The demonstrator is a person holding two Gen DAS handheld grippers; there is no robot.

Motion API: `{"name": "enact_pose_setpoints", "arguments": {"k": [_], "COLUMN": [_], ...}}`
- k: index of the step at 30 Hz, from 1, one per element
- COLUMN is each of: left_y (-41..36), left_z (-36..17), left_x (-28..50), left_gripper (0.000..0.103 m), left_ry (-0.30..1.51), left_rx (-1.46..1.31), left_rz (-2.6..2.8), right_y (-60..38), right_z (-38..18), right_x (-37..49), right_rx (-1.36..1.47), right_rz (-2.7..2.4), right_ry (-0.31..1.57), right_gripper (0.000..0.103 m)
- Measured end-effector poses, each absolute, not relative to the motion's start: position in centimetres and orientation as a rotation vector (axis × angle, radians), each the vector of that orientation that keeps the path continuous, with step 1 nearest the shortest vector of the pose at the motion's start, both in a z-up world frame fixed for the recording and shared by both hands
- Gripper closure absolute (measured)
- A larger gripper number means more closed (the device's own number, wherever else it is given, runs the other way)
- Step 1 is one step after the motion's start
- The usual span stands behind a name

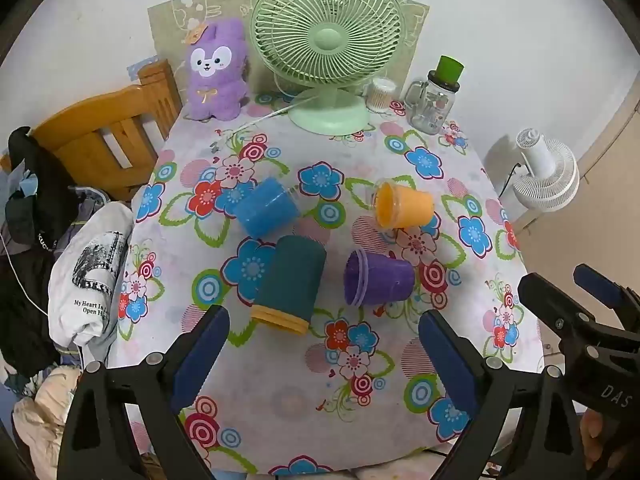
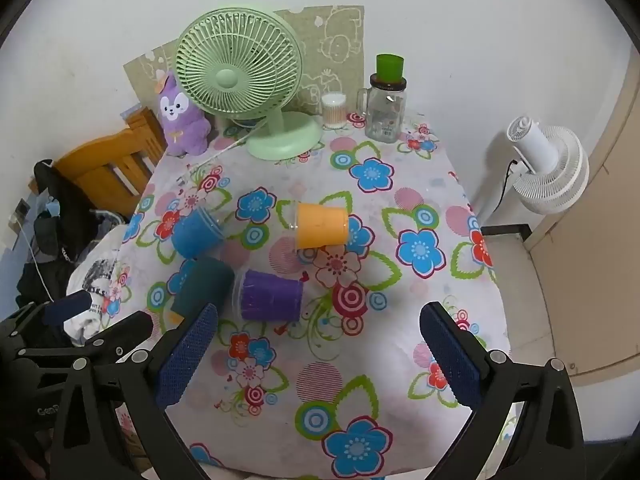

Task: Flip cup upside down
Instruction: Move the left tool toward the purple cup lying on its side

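Note:
Four cups lie on their sides on the flowered tablecloth: a blue cup (image 1: 267, 208) (image 2: 197, 236), an orange cup (image 1: 404, 205) (image 2: 322, 226), a purple cup (image 1: 378, 278) (image 2: 272, 296) and a dark teal cup (image 1: 290, 280) (image 2: 202, 286) with an orange rim. My left gripper (image 1: 326, 356) is open and empty, just in front of the teal and purple cups. My right gripper (image 2: 320, 354) is open and empty, in front of and to the right of the purple cup. The right gripper also shows at the right edge of the left wrist view (image 1: 568, 300).
A green desk fan (image 1: 326, 40) (image 2: 240, 80), a purple plush toy (image 1: 216, 70), a glass jar with a green lid (image 1: 434, 96) (image 2: 386, 100) and a cotton-swab tub (image 2: 333, 110) stand at the table's back. A wooden chair (image 1: 108, 128) with clothes is left; a white fan (image 2: 548, 164) stands right.

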State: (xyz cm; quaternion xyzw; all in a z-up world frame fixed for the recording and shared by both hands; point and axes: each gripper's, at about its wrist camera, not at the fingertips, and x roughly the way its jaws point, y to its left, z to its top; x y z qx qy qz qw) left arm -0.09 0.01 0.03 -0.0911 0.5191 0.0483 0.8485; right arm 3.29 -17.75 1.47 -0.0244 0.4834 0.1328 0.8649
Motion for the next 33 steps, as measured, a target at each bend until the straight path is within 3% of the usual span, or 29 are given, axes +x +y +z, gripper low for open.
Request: {"name": "enact_pose_setpoints", "arguments": {"k": [33], "left_y": [-0.65], "left_z": [0.84], "left_x": [0.17], "left_gripper": [0.007], "left_ry": [1.093], "left_rx": [-0.165], "left_rz": [0.135], "right_y": [-18.63], "right_z": [1.77], "right_x": [3.34], "right_rx": [-0.053], "right_rz": [0.291], "right_ry": [0.991], "right_gripper": [0.001]}}
